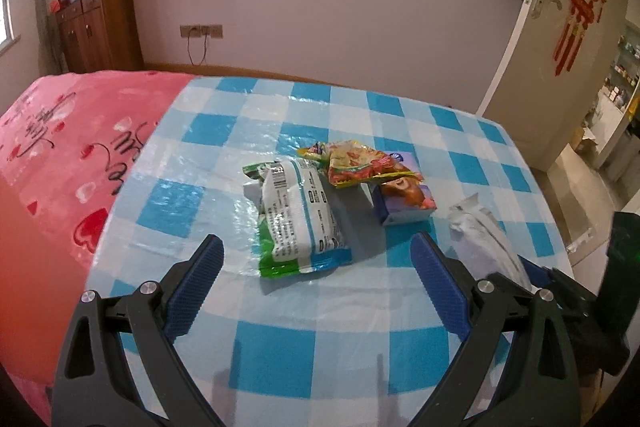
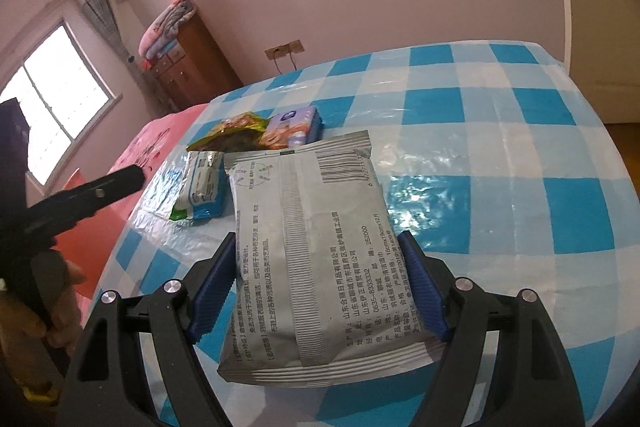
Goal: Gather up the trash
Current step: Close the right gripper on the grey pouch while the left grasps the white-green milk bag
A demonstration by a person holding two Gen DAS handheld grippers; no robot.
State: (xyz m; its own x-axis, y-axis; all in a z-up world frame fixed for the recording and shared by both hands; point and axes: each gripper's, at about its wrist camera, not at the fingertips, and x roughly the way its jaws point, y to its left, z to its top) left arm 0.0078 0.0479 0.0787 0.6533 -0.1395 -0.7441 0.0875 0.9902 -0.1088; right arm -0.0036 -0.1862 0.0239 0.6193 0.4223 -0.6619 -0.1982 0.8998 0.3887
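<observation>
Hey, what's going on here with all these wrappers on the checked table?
A person is clearing trash with two handheld grippers. The right gripper has its jaws closed on a grey printed foil packet, held over the blue-and-white checked tablecloth. The left gripper is open and empty, facing a green-and-white wipes packet, a crumpled yellow-red snack wrapper and a small purple tissue pack lying on the table.

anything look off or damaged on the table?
Nothing spilled or broken. The crumpled yellow-red snack wrapper lies draped over the purple tissue pack, beside the green-and-white wipes packet on the blue checked tablecloth. The grey printed packet sits clamped in the right gripper.
</observation>
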